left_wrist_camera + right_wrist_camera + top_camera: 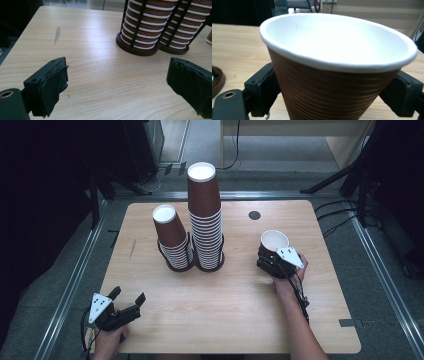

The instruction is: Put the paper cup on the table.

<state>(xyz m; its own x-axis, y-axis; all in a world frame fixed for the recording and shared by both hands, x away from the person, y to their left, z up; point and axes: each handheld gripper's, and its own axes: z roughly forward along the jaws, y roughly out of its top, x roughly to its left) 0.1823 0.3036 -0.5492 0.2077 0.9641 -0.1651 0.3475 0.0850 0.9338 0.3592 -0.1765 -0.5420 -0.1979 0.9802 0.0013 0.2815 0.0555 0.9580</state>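
A brown ribbed paper cup (274, 240) with a white inside stands upright at the table's right side. My right gripper (268, 258) is shut on its lower body. In the right gripper view, the two black jaws press both sides of the cup (337, 50), and the right gripper (337, 92) sits low on it. My left gripper (128, 295) rests near the front left corner, open with nothing between its pads. In the left gripper view the left gripper (117, 77) frames bare tabletop.
Two stacks of upside-down brown cups stand in black wire holders at the table's middle, a short stack (172, 237) and a tall stack (205, 215). Their bases (147, 48) lie ahead of the left gripper. A black round plug (254, 215) sits in the wooden table (225, 310).
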